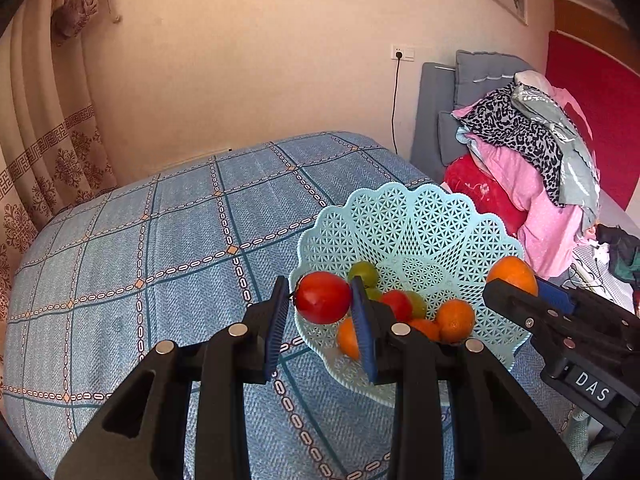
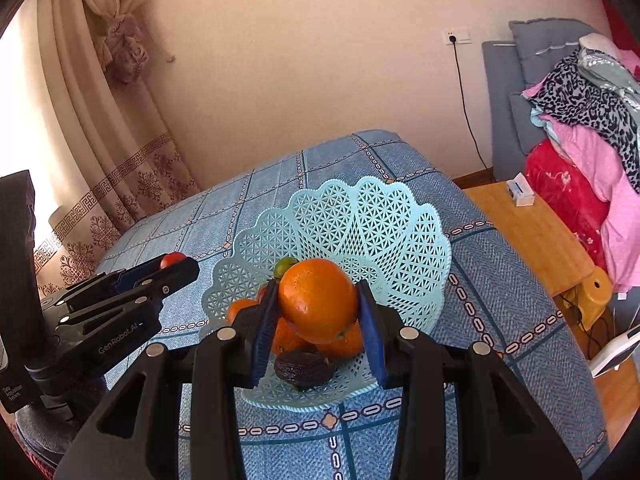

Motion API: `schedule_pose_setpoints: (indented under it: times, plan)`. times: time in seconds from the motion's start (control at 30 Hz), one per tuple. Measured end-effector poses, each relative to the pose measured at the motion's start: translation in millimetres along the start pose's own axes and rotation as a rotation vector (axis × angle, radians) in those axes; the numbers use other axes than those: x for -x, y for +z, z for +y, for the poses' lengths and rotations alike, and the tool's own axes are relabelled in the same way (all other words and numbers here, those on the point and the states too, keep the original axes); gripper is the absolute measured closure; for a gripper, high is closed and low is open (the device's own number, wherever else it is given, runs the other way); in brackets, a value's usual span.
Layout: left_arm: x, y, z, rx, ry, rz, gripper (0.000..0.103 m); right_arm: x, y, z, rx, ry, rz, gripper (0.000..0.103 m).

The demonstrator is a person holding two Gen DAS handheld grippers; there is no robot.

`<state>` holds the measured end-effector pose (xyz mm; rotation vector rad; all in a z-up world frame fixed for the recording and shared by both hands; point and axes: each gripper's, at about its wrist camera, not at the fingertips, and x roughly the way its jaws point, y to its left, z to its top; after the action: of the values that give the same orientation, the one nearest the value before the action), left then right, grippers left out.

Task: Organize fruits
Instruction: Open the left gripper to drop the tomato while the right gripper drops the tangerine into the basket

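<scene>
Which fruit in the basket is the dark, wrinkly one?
It is the brown fruit at the near edge of the basket, below the orange held by the right gripper. The other fruits are smooth and orange, red or green.

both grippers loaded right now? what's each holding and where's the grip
Yes. Left gripper clamps a red tomato across its sides. Right gripper clamps an orange across its sides. Both hang over the basket.

Oranges [image 2: 344, 344] beneath right gripper's [image 2: 318, 312] held fruit: count hidden. Dark item [image 2: 303, 367] below it: identity unclear.
</scene>
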<state>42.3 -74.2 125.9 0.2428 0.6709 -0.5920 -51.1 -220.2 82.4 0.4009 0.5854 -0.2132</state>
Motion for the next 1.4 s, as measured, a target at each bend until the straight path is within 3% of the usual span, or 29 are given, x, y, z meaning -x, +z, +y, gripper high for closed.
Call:
schedule_pose_setpoints:
  times: [0.63, 1.4]
  plan:
    - [-59, 15, -37, -0.073, -0.025, 0.057, 0.071, -13, 12, -29, -0.046, -0.012, -0.008, 0.064]
    - [-83, 16, -44, -0.076, -0.036, 0.087, 0.069, -24, 15, -26, -0.043, -0.038, -0.010, 0.064]
